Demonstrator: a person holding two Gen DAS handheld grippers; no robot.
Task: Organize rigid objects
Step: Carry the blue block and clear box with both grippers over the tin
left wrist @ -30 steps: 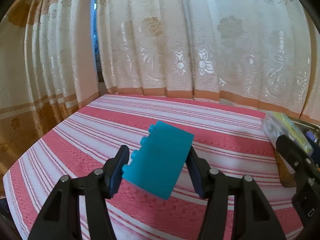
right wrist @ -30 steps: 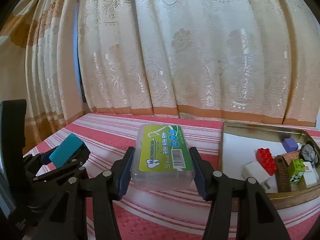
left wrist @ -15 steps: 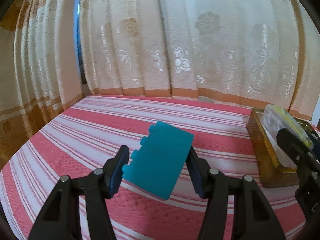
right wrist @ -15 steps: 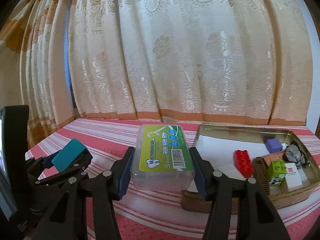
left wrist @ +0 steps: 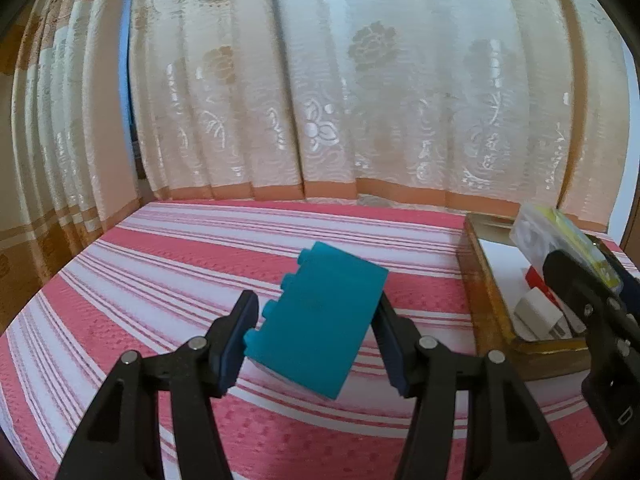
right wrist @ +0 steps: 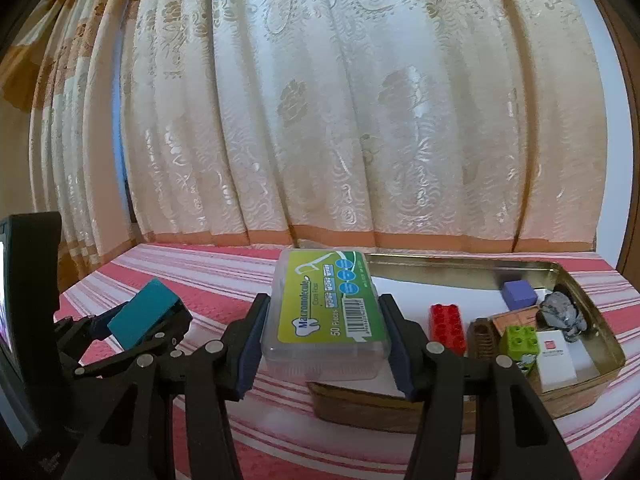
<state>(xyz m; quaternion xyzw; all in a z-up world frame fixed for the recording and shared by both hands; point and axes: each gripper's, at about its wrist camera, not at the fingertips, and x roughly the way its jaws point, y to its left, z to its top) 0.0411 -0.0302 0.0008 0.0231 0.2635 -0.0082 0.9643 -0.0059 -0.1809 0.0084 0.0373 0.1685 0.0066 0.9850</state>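
Several pieces lie in the tin (right wrist: pixel 592 344); left gripper (left wrist: pixel 316 334) pinches a teal block (left wrist: pixel 320 320), right gripper (right wrist: pixel 324 340) a floss box (right wrist: pixel 326 308), both not yet in.

The clear floss box (right wrist: pixel 326 312) hides the metal tray's (right wrist: pixel 460 259) near-left corner; in the left wrist view, the right gripper (left wrist: pixel 560 264) covers the tray's right half.

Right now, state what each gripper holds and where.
Left gripper: teal block, studded side and opposite face. Right gripper: floss pick box, long sides.
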